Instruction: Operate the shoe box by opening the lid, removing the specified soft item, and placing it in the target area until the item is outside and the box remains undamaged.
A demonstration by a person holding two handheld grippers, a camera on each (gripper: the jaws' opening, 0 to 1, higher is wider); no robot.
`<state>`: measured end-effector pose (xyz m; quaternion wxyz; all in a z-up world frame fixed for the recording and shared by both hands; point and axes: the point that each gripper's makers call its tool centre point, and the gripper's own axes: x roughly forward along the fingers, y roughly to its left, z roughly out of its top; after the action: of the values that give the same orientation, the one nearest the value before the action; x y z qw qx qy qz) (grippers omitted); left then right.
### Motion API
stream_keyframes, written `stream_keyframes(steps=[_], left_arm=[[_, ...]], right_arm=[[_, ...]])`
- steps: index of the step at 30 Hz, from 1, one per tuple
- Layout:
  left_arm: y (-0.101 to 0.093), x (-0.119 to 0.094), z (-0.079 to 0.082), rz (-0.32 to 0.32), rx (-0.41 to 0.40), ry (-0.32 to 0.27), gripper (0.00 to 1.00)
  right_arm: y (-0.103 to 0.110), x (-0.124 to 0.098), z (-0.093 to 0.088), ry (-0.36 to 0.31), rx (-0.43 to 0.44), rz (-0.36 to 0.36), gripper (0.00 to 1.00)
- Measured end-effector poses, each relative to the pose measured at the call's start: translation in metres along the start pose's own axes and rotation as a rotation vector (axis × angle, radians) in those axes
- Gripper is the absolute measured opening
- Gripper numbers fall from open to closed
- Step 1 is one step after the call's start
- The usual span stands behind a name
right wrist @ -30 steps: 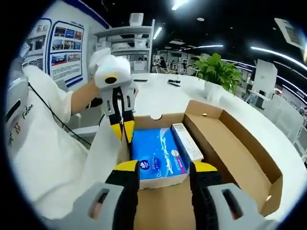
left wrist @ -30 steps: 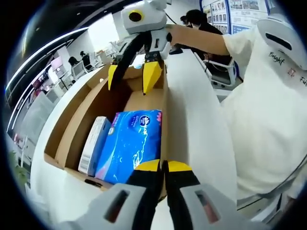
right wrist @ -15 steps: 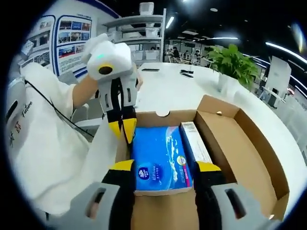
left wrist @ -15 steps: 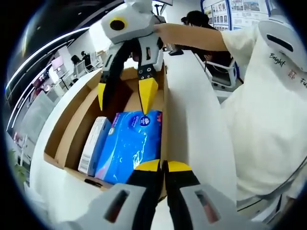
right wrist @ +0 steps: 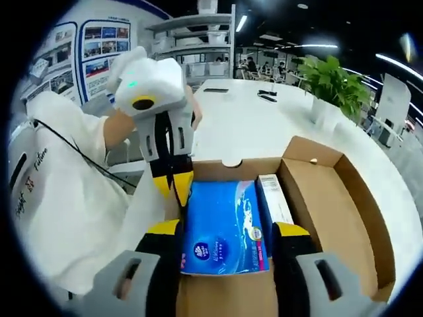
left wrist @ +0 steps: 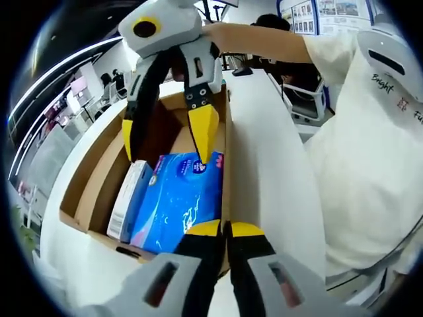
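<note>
1. In the right gripper view I see my left gripper (right wrist: 173, 187) at the near-left corner of the open shoe box (right wrist: 360, 198), its yellow tips pressed together on the box's left wall.
2. In the left gripper view those same jaws meet over the wall's edge (the card between them is hard to make out).
3. The blue tissue pack (right wrist: 223, 228) lies inside along the left wall, with a white carton (right wrist: 273, 201) just beside it on the right, partly hidden.
4. My right gripper (right wrist: 228, 232) stands wide open, one jaw either side of the pack's near end; whether they touch it I cannot tell.
5. The box sits on the white desk (right wrist: 248, 129).
6. A potted plant (right wrist: 332, 82) stands near the desk's far right edge.
</note>
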<state>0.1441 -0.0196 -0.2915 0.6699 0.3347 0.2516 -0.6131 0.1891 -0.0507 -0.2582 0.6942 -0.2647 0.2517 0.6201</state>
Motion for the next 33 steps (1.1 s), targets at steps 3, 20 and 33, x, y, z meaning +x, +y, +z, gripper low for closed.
stream_keyframes(steps=[3,20,33], left_arm=[[0.0,0.0,0.0,0.004,0.003,-0.001,0.02],[-0.001,0.0,0.0,0.008,0.006,-0.004,0.02],[0.0,0.0,0.0,0.009,0.004,-0.003,0.02]], right_arm=[[-0.003,0.004,-0.003,0.028,-0.015,-0.009,0.55],[0.0,0.037,-0.014,0.158,-0.061,0.064,0.57],[0.005,0.045,-0.021,0.241,-0.079,0.075,0.57]])
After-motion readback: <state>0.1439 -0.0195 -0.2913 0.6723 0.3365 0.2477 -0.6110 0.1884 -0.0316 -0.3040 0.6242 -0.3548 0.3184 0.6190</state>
